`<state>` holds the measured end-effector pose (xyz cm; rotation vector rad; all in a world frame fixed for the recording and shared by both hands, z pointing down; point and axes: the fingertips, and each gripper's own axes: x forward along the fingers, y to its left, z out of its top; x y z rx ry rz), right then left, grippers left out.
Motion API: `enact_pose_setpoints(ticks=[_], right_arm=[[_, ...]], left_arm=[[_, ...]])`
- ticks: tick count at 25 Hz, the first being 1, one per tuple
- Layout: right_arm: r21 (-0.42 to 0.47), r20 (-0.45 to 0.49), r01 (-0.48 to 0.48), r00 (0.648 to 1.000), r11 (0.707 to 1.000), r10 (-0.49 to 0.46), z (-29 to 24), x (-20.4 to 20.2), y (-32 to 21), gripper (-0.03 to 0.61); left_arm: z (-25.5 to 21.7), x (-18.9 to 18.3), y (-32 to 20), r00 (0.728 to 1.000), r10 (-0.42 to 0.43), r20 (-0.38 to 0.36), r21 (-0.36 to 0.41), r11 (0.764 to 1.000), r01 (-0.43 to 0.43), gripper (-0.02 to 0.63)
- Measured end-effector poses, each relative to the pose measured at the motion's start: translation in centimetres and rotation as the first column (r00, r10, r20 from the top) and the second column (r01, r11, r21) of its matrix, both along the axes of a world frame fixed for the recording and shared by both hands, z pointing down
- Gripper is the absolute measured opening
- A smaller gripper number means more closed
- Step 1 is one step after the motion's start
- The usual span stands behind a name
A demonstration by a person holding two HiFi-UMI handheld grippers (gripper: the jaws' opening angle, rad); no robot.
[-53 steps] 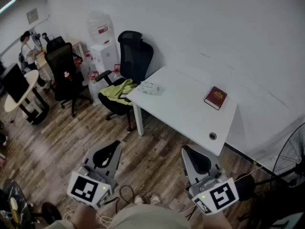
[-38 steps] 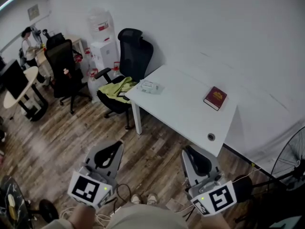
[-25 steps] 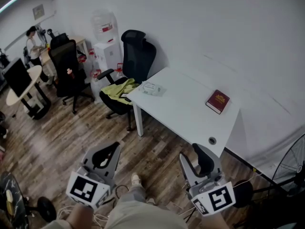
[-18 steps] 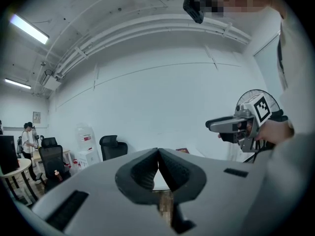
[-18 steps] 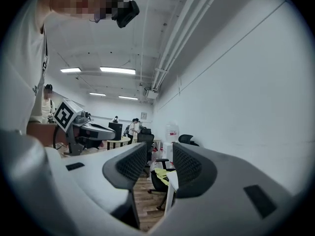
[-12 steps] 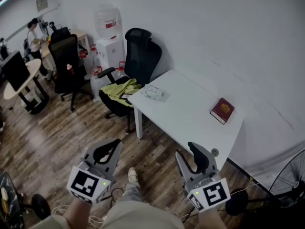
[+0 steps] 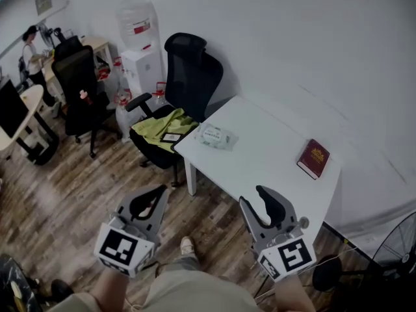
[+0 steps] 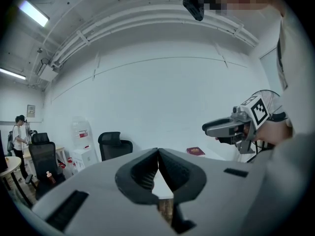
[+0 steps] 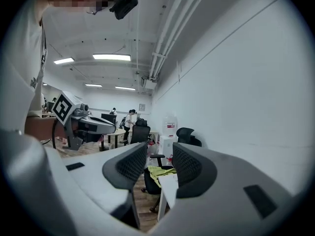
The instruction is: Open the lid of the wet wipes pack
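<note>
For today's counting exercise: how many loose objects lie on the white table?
2. On the white table: a pale plastic wet wipes pack near its left corner, a dark red book toward its right side. The right gripper hides part of the near edge.

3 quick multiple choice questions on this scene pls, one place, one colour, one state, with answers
1. Where does the wet wipes pack lie? A in a drawer; B on the white table, at its corner by the black chair; C on the chair seat.
2. What colour is the book? A blue; B green; C dark red.
3. How do the right tool's jaws stand? A apart, empty; B shut on the pack; C shut on the book.
Answers: 1 B, the head view shows it there; 2 C, its cover is dark red; 3 A, the right gripper view shows an empty gap.
</note>
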<state>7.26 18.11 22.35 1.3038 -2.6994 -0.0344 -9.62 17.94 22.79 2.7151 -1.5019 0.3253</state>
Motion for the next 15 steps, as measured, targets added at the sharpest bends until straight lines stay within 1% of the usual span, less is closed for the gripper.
enact_pose_setpoints(ticks=[3, 8, 11, 15], right_arm=[[-0.007, 0.01, -0.005, 1.0, 1.0, 0.005, 0.3, -2.1, -4.1, 0.173], [-0.025, -0.02, -0.026, 0.999, 0.999, 0.026, 0.9, -5.0, -9.6, 0.173], [-0.048, -0.038, -0.027, 0.999, 0.998, 0.025, 2.1, -5.9, -12.4, 0.173], [-0.07, -0.071, -0.037, 0.997, 0.997, 0.032, 3.6, -6.7, -15.6, 0.173]], left_arm=[[0.3, -2.1, -4.3, 1.0, 0.009, -0.002, -0.013, 1.0, -0.009, 0.021], [0.4, -5.0, -10.1, 0.999, 0.036, 0.014, -0.014, 0.999, -0.036, 0.021], [1.3, -5.7, -13.1, 0.999, 0.045, 0.012, -0.029, 0.999, -0.045, 0.021], [3.1, -6.3, -16.1, 0.998, 0.059, 0.007, -0.07, 0.996, -0.058, 0.021]])
